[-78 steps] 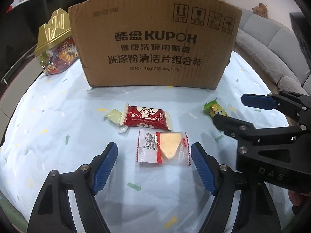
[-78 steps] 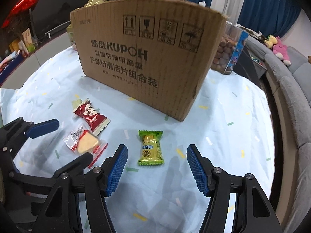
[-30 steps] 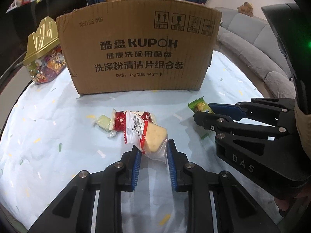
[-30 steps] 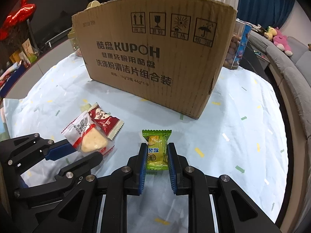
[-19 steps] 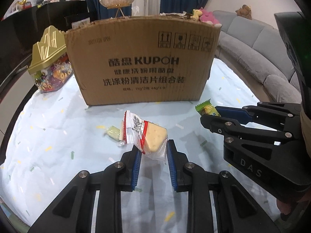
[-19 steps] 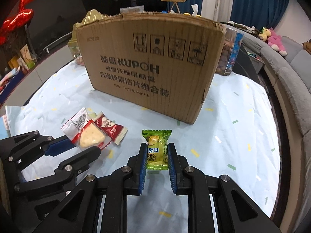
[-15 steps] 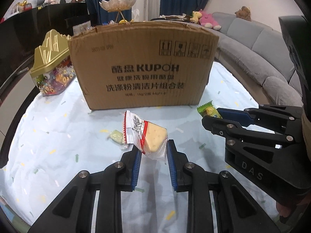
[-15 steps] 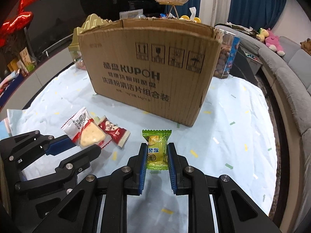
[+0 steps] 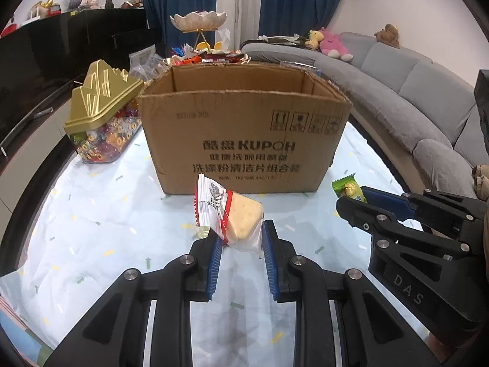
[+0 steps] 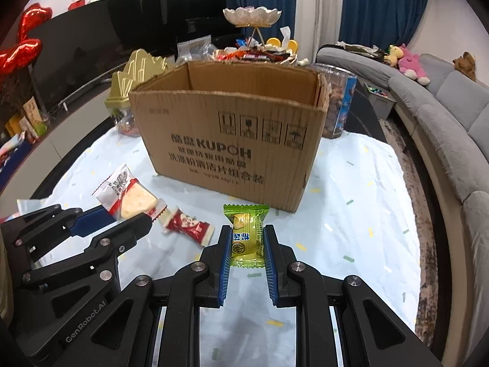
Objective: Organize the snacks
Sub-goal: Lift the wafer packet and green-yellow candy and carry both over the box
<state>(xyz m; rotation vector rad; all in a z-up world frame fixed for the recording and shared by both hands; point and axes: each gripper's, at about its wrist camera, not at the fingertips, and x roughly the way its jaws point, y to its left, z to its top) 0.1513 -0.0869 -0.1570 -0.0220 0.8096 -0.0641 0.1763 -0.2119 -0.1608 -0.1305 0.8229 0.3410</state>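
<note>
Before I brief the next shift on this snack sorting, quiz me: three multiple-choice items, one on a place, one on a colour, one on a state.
1. Where is the red-wrapped snack?
A on the table
B in the box
C in a gripper

2. What colour is the wrapper that the right gripper holds?
A green
B red
C blue

3. The brown cardboard box is:
A taped shut
B open-topped
C tipped over

Key:
A, the red-wrapped snack lies on the tablecloth.
A, the right gripper clamps the green snack packet.
B, the brown cardboard box shows its inner walls.
</note>
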